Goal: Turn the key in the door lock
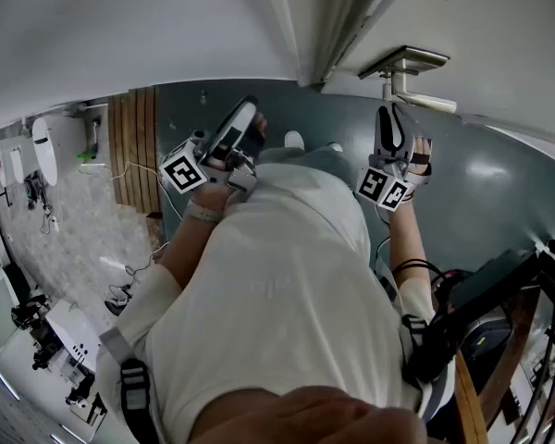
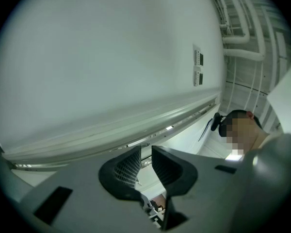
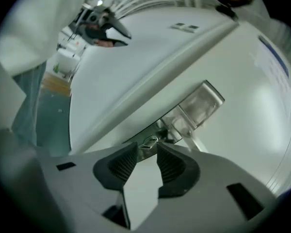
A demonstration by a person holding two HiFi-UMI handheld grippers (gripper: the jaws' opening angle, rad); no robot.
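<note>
Right gripper view. Risk, judged: a roll off the lock's axis, this close to the door [image 3: 247,130], could foul the jaws on the lever handle [image 3: 200,105] or bend the key [image 3: 148,141]; the hold is at the jaw tips only, so it may slip. Position: key sits in the lock just beside the handle's base, its bow pinched by the right hand-held gripper [image 3: 147,146]. Left hand-held gripper [image 2: 146,148]: jaws apart, empty, well away.

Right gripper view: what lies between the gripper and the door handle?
The key, gripped by the right gripper, and the lock plate beyond it; right gripper view.
</note>
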